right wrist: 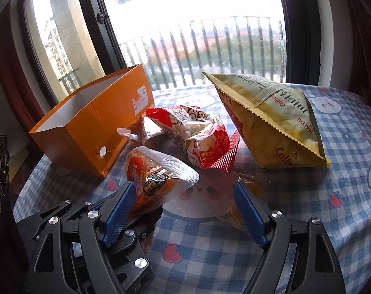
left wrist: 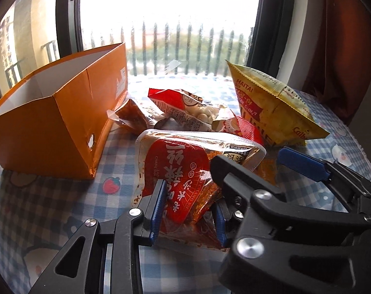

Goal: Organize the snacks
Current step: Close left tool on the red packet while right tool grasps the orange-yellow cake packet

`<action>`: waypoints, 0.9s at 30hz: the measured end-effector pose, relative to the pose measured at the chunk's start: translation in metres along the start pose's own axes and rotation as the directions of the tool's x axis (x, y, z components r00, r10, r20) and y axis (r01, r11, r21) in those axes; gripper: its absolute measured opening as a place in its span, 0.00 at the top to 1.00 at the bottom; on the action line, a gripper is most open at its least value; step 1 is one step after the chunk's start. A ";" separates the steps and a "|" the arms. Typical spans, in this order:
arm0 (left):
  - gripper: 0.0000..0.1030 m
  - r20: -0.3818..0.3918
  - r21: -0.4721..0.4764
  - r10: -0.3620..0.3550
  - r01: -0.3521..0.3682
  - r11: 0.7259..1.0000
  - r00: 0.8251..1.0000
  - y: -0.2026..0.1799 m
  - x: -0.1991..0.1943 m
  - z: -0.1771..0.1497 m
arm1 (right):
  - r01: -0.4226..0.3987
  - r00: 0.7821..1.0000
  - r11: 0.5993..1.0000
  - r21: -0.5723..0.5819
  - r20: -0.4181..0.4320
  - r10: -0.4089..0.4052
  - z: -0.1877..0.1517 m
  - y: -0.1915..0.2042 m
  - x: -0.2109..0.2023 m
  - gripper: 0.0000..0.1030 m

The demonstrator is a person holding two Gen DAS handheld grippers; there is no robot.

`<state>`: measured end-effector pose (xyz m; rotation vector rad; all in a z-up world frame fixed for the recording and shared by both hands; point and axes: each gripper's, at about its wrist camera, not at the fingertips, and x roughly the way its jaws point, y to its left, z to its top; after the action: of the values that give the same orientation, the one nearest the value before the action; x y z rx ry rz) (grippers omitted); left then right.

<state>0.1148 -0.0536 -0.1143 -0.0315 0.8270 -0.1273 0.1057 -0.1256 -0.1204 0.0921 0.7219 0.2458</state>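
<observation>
My left gripper (left wrist: 189,210) is shut on a red and orange spicy snack packet (left wrist: 183,169), held just above the cloth; the packet also shows in the right wrist view (right wrist: 156,181). My right gripper (right wrist: 185,208) is open, its blue pads (right wrist: 249,210) apart, close beside the left one; it also shows in the left wrist view (left wrist: 271,171). An open orange box (left wrist: 58,122) stands at the left and looks empty. A red packet of white balls (right wrist: 197,132), a brown packet (left wrist: 134,115) and a big yellow chip bag (right wrist: 273,117) lie behind.
A blue checked tablecloth (right wrist: 344,196) with cartoon prints covers the table. A clear orange wrapper (right wrist: 249,191) lies under the right gripper's right finger. A window with railings (right wrist: 209,49) is right behind the table. A dark curtain (left wrist: 344,36) hangs at the right.
</observation>
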 end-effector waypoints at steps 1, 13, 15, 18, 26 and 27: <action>0.66 -0.004 -0.006 0.006 -0.006 1.000 1.000 0.001 0.003 0.001 | 0.005 1.000 1.000 0.001 0.007 -0.005 0.000 -0.001 0.000 0.18; 0.30 -0.055 -0.040 0.100 -0.103 0.994 0.993 0.008 0.037 0.003 | 0.151 0.987 0.987 0.045 -0.055 -0.149 -0.003 -0.029 0.017 0.19; 0.24 -0.063 -0.041 0.116 -0.118 0.992 0.991 0.009 0.040 0.004 | 0.169 0.983 0.984 0.053 -0.080 -0.164 -0.004 -0.033 0.023 0.21; 0.20 -0.074 -0.035 0.126 -0.129 0.991 0.989 0.009 0.044 0.004 | 0.178 0.978 0.982 0.059 -0.118 -0.170 -0.003 -0.038 0.033 0.33; 0.23 -0.078 -0.022 0.106 -0.108 0.994 0.991 0.011 0.041 0.005 | 0.216 0.967 0.975 0.045 -0.150 -0.207 -0.004 -0.041 0.048 0.69; 0.25 -0.073 -0.011 0.100 -0.101 0.995 0.992 0.009 0.040 0.005 | 0.217 0.967 0.975 0.044 -0.149 -0.208 -0.004 -0.041 0.048 0.69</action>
<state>0.1464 -0.0495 -0.1411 0.0010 0.8999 -0.0278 0.1456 -0.1530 -0.1615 0.0539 0.8765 0.0249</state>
